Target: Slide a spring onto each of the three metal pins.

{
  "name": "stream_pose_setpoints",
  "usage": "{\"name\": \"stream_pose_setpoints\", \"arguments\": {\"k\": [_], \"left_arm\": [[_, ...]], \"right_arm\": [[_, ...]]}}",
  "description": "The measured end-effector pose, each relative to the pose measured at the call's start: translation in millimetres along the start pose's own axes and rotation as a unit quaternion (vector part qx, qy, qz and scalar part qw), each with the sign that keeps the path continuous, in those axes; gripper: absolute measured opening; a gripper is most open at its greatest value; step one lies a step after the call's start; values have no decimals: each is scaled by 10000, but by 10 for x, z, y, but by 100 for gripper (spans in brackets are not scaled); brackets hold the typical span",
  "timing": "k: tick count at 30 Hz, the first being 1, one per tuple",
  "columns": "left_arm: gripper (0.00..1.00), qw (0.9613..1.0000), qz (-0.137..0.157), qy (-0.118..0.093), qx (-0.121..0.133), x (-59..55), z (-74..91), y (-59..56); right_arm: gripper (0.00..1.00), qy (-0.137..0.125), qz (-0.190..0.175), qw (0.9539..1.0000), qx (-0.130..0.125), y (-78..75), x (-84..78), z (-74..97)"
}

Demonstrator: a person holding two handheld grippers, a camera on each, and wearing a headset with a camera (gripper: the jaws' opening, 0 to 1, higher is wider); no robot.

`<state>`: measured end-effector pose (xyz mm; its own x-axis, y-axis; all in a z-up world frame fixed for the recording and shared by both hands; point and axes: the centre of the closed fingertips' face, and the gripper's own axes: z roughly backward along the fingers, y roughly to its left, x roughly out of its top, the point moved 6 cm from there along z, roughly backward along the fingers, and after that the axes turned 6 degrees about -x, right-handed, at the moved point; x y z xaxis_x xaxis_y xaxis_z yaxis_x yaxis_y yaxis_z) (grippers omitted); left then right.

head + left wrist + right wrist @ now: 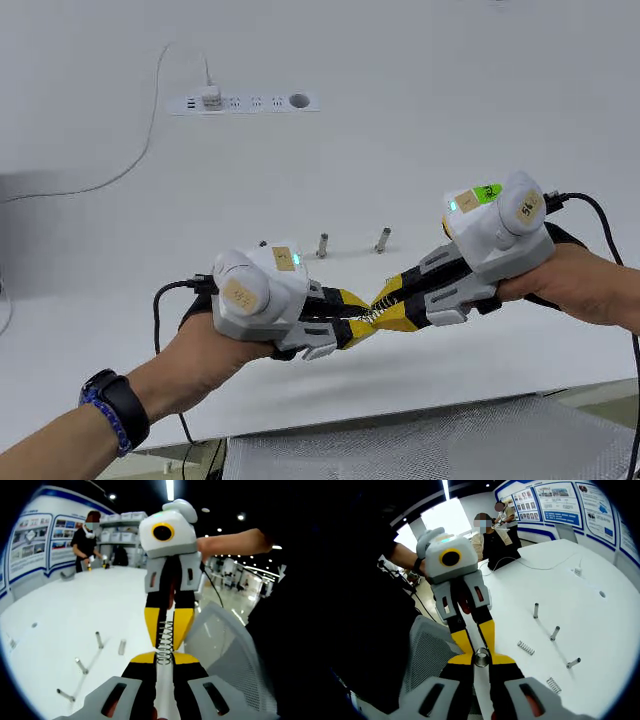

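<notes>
Spring (375,315) is off the table (300,170), in the air at lower centre of the head view, caught tip to tip between my two grippers. Left gripper (360,320): jaws narrow, pinched on one end of the spring; in the left gripper view the coil runs straight up from my yellow tips into the other pair. Right gripper (390,308): jaws also narrow, on the opposite end; in the right gripper view I look at the coil end-on, at centre frame. The three metal pins (322,245) stand on the table mid-frame in the head view, well apart from the spring, and all look bare as far as I can tell. Two spare springs (525,648) lie flat near the pins at the right of the right gripper view. Judgement: this is a re-grip so that one side carries the spring with its far end free. To do it well, I should keep one gripper clamped lightly near one end only, so the coil is not crushed and the bore stays open, and let go with the other only once that hold is firm. Then bring the spring's axis in line with the chosen pin and lower it straight, because a tilted coil could catch on the pin's top.
</notes>
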<state>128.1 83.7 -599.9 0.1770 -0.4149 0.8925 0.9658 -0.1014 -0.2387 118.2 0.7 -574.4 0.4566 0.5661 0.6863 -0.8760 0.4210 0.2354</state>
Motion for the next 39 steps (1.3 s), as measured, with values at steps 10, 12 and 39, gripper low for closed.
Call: {"name": "stream_pose_setpoints", "arguments": {"k": [10,12,39], "left_arm": [[12,9989,274,51,382,-223,194,64],[14,9979,400,3,505,-263,238,92],[29,9754,1090,-126,1910,-584,739,470]], "right_arm": [[12,-38,-13,9999,-162,-52,19,-42],[12,40,101,9996,-268,-70,-15,-68],[12,411,-57,9952,-891,-438,-196,-231]]}}
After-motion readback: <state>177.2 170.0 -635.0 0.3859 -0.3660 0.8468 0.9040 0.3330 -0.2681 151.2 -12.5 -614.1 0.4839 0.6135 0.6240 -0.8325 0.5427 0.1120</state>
